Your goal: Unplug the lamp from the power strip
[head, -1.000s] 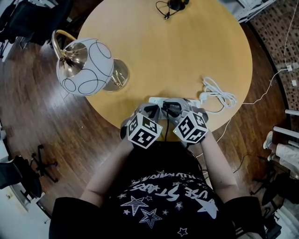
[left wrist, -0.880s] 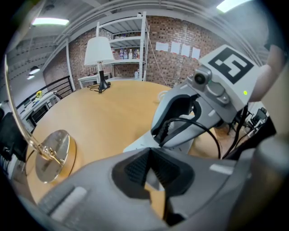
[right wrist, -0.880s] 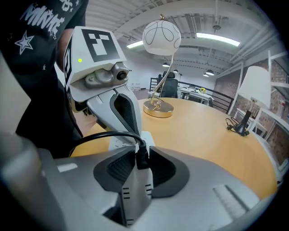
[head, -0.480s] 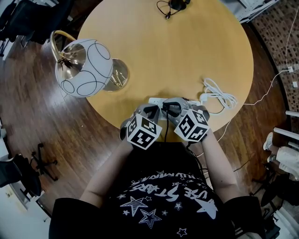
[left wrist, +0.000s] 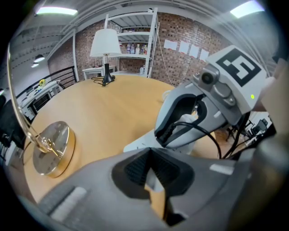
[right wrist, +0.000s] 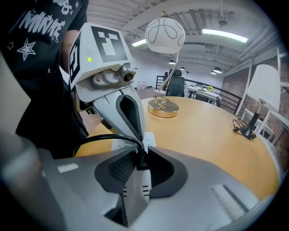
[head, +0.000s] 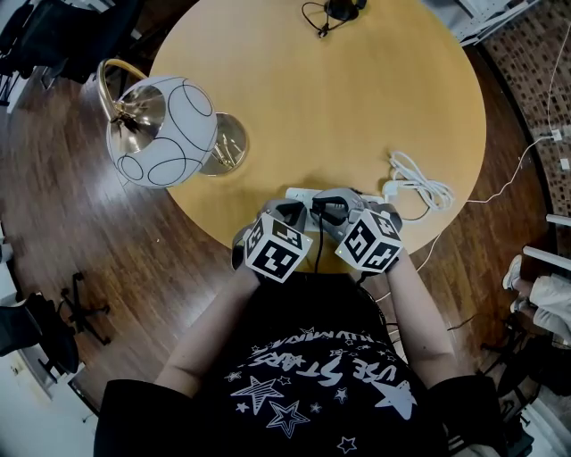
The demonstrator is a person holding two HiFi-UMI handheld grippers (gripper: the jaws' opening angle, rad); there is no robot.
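Observation:
A white power strip [head: 299,191] lies at the round table's near edge. My left gripper [head: 293,211] is shut on its left end; the white casing [left wrist: 140,143] sits pinched between the pads [left wrist: 135,167]. My right gripper [head: 332,207] faces it from the right. Its jaws are closing around the black plug [right wrist: 141,161], which stands in the strip [right wrist: 135,198], and the pads are not pressing on it. The plug's black cord [right wrist: 104,139] loops off toward the person. The lamp [head: 163,129] has a white globe shade and a brass base [head: 223,143] and stands at the table's left.
A coiled white cable [head: 417,181] lies just right of the strip. A small black stand with its cord [head: 326,13] sits at the far edge, beside a second lamp with a white shade [left wrist: 105,45]. An office chair [head: 85,312] is on the floor at left.
Both grippers stay at the strip, shifted a touch to the right in the view. Nothing else has visibly moved.

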